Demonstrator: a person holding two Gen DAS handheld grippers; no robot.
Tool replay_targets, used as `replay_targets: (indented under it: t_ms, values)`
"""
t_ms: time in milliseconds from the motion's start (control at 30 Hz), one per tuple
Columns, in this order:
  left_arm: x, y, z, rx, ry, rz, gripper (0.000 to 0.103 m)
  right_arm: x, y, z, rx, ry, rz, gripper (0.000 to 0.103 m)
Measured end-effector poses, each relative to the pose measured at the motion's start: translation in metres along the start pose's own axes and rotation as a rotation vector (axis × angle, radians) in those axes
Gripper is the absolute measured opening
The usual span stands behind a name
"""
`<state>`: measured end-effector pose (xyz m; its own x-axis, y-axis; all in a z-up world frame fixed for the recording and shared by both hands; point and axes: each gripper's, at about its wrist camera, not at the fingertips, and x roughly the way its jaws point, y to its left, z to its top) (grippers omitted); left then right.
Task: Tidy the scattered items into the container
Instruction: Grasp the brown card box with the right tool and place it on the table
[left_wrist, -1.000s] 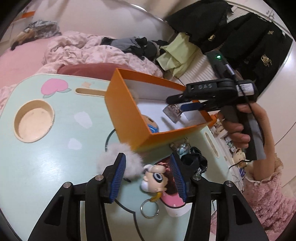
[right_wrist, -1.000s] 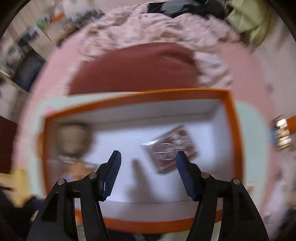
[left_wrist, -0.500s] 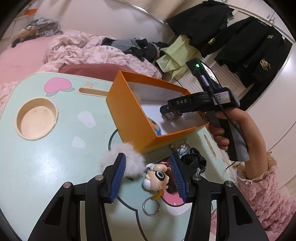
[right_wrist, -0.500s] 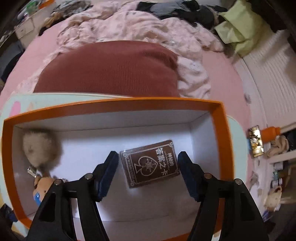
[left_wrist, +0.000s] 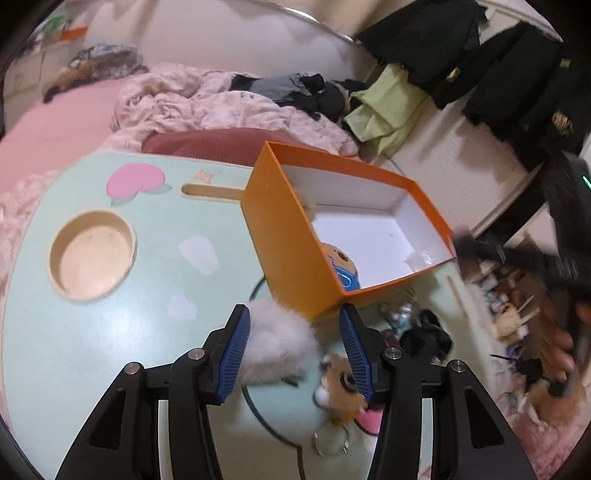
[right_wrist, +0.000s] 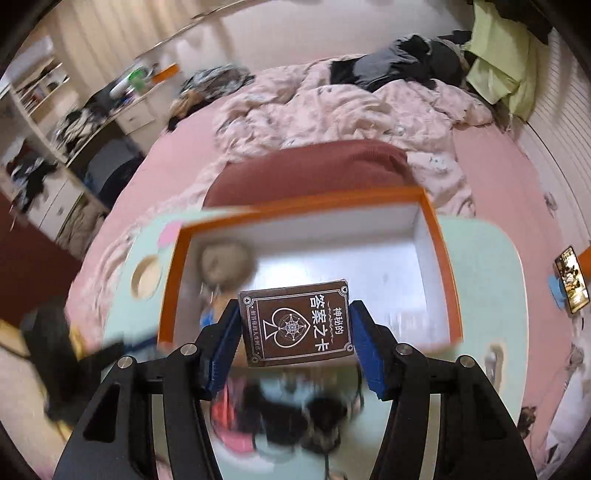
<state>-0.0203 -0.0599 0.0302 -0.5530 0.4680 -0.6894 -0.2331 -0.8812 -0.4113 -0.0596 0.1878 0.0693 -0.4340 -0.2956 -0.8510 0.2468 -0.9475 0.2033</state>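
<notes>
The orange box (left_wrist: 288, 251) stands open on the mint table (left_wrist: 110, 332). My right gripper (right_wrist: 293, 343) is shut on a brown card pack (right_wrist: 295, 328), held above the near rim of the orange box (right_wrist: 295, 203). Inside lie a beige pompom (right_wrist: 225, 264) and a small blue-and-orange doll (left_wrist: 341, 266). My left gripper (left_wrist: 295, 347) stands open low over the table, with a white pompom (left_wrist: 280, 339) lying between its fingers, untouched by the pads. A big-eyed keychain toy (left_wrist: 338, 387) with a metal ring (left_wrist: 330, 441) lies by the right finger.
A round recess (left_wrist: 92, 254) and a slot (left_wrist: 210, 192) are cut into the table on the left. Black clutter (left_wrist: 424, 336) and a pink item (left_wrist: 369, 417) lie near the box's front corner. A pink bed (right_wrist: 332, 110) with heaped clothes lies behind the table. A phone (right_wrist: 570, 280) rests at right.
The right gripper has closed on the card pack that lay on the box floor and carried it up and back toward the near rim. The left gripper tilted slightly, so the white pompom now sits between its fingers.
</notes>
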Motion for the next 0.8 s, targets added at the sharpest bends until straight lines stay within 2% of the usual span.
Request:
replay_targets:
  t_ms: [200,333,433,533,667,700,767,800]
  values:
    - [0.008,0.001,0.012,-0.016,0.01,0.043,0.049,0.01,-0.017,-0.035,0.015,0.056,-0.077,0.059]
    - [0.002,0.009,0.016,-0.022,-0.009,0.118,0.049,0.031,-0.026,-0.043,0.069,0.085,-0.08,0.059]
    - [-0.013,0.01,0.018,-0.018,-0.029,0.107,0.049,0.043,-0.025,-0.045,0.077,0.086,-0.071,0.059]
    - [-0.033,0.006,0.028,-0.005,-0.06,0.083,0.049,0.038,-0.018,-0.045,0.045,0.029,-0.055,0.059]
    - [-0.046,-0.015,0.052,0.068,-0.084,0.098,0.047,0.014,-0.007,-0.047,0.034,-0.115,0.009,0.059]
    - [-0.043,-0.023,0.06,0.094,-0.062,0.102,0.044,0.009,-0.006,-0.048,0.041,-0.141,0.035,0.059]
    - [-0.028,-0.035,0.079,0.132,0.027,0.089,0.03,0.003,-0.006,-0.05,0.052,-0.166,0.077,0.059]
    - [-0.019,-0.04,0.086,0.142,0.068,0.085,0.027,0.002,-0.005,-0.052,0.054,-0.171,0.089,0.059]
